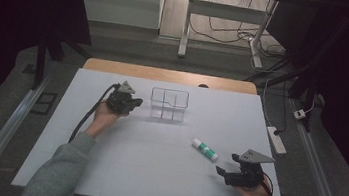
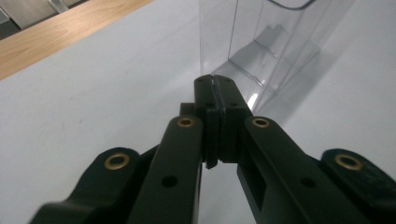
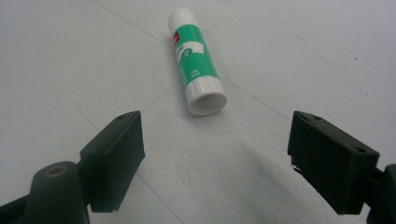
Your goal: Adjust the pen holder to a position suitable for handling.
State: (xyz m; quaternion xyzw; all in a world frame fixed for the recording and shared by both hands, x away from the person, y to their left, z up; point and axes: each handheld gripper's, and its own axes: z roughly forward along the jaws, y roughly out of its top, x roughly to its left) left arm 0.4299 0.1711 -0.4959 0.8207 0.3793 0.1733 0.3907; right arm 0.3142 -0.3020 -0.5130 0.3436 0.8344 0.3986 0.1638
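On the white table (image 1: 154,166), left tool (image 1: 134,102) closed empty, right tool (image 1: 227,165) wide.

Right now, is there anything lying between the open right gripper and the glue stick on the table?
Nothing visible. The right gripper has its jaws wide open, and bare white table runs up to the glue stick, which lies flat just ahead with its base toward the gripper.
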